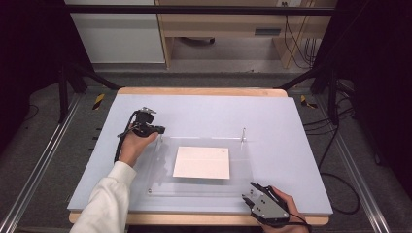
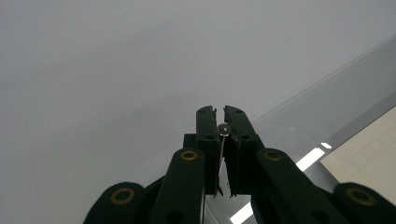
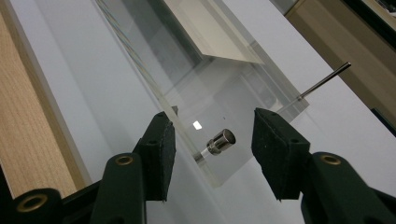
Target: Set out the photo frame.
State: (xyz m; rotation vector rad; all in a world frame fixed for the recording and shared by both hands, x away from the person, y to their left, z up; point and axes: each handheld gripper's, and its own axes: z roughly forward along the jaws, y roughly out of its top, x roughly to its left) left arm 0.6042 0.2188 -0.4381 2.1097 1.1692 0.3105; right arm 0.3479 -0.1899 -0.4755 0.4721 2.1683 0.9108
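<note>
The left gripper (image 2: 221, 128) clamps a thin pin (image 2: 225, 127) at the acrylic plate's (image 1: 204, 189) far-left corner, steadying it, while the right gripper's (image 3: 212, 135) open fingers (image 3: 275, 149) straddle the near-right corner's metal peg (image 3: 221, 141).

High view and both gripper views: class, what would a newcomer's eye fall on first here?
First, the white sheet under a clear acrylic plate in the middle of the pale blue table. Next, the left tool shut on a thin metal pin at the plate's far left corner. The right tool stands open around a small metal cap at the near right corner.
</note>
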